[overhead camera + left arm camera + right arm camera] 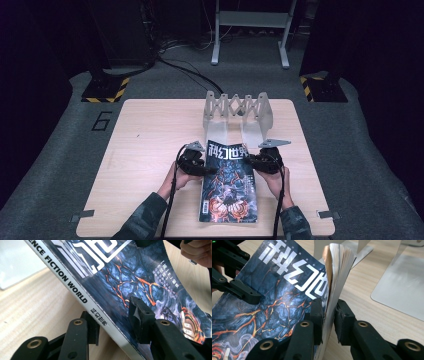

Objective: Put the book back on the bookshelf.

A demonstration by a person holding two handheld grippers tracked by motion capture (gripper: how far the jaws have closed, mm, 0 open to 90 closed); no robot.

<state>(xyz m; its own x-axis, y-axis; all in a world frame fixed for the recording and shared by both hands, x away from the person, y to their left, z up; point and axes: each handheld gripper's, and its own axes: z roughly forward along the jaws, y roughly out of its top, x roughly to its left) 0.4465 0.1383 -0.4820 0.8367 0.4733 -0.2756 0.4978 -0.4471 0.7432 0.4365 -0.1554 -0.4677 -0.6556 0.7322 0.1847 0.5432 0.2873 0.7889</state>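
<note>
**Two grippers, one magazine, lifted by its long edges**

Both grippers hold the same magazine (229, 181), one at each long side, which reads as a shared lift: the far end with the title is raised off the table (145, 150) while the near end rests on the wood close to the person's edge. The left gripper (204, 169) pinches the spine side; in the left gripper view one pad lies on the cover (140, 315) and the other sits under the white spine. The right gripper (248, 161) clamps the open page edge, and in the right gripper view its jaws press the fanned pages (338, 272) from both sides. Gripping opposite edges probably keeps the soft cover from sagging or flopping open (a single grip would let the pages spill).

Just beyond the raised end stands a grey metal rack (238, 114) with a zigzag back and flat dividers, the likely place for the magazine. Its dividers stand directly ahead, so the magazine would need tilting upright and lining up with a slot. The page edge is already spreading at the top, which could catch on a divider.
</note>
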